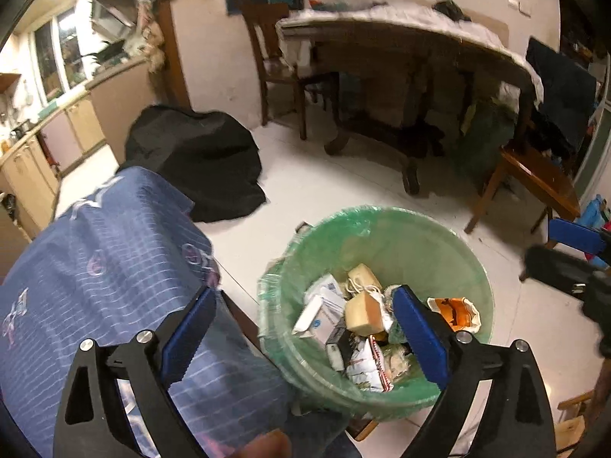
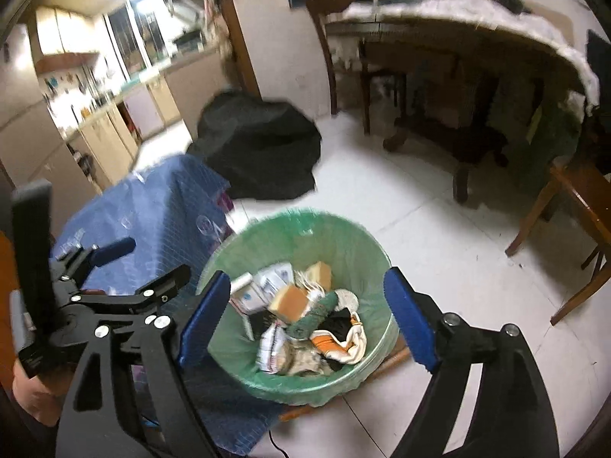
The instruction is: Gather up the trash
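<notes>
Both grippers hang above a green-lined trash bin [image 1: 382,252], each with its blue pads spread wide and nothing between them. The left gripper [image 1: 305,337] has its left pad over a blue patterned cloth [image 1: 103,252] that drapes some object beside the bin; what lies under the cloth is hidden. Its right pad stands in front of the bin's contents and covers part of them.

The right gripper [image 2: 307,318] frames the bin [image 2: 343,240] almost exactly between its two pads, so the trash sits straight ahead and below it. Inside are white cartons [image 2: 263,286], tan blocks that look like sponge or foam [image 2: 292,299], a dark green item [image 2: 317,313] and an orange-and-white wrapper [image 2: 343,343]; deeper pieces are crumpled together and hard to tell apart. The bin's near rim is partly cut off by the gripper arms in both views.

To the left of the right gripper, the left gripper's black frame shows from the side, with a bit of the person's hand [image 2: 34,393] at the picture's lower edge. In the left wrist view, the right gripper [image 1: 573,252] shows only as a blurred dark shape at the far right edge.

Beyond the bin, ahead of both tools, a black bag or cover [image 1: 198,164] lies slumped on the white tiled floor [image 1: 343,183]. Farther on stands a wooden table [image 1: 420,38] with chairs, its top cluttered and smeared by motion blur.
</notes>
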`<state>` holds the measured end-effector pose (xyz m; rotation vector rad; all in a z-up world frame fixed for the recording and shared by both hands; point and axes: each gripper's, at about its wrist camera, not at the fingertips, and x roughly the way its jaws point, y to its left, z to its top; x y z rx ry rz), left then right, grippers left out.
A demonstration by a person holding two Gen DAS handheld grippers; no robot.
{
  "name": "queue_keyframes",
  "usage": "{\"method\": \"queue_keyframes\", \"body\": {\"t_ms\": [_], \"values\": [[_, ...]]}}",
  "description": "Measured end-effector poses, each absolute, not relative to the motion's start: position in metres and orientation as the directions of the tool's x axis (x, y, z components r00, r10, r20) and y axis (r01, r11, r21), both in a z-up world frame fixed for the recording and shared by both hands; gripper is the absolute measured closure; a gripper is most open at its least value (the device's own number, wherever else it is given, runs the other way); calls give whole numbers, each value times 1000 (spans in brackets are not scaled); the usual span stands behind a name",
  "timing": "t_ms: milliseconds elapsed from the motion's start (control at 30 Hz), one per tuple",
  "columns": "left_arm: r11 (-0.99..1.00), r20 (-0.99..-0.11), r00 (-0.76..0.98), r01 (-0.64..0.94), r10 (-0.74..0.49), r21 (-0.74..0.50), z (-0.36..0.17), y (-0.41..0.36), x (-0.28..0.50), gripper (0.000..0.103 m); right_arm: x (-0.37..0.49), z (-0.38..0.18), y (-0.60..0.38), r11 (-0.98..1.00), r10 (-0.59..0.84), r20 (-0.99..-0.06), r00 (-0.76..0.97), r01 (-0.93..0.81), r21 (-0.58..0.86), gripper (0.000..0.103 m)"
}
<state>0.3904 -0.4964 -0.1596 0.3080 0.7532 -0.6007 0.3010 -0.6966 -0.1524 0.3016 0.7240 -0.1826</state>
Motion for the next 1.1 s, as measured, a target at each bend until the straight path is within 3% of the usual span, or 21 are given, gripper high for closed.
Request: {"method": "queue_keyframes", "body": {"t_ms": [400,467,800,933,1100], "values": [[725,-501,619,689,-605,-23,-106,-380,256,5,146,-126,-586,957,-238,-392,888,284,61,9],[737,-465,642,676,-610,-33,-104,-359,230,5,120,-127,-567,950,-282,-341,897,311,35,7],[749,-451,669,663,-590,3,-108,-295,135,5,44,-124,-517,925,-377,-181,908,381,-11,6],[761,-405,694,648,-596,-10,-100,-274,114,5,21,-124,-507,916,-400,-118,909,400,-21,6],[766,-321,724,643,-611,-8,-90,-253,88,5,4,-126,-501,921,-389,-104,915,390,-11,6]]}}
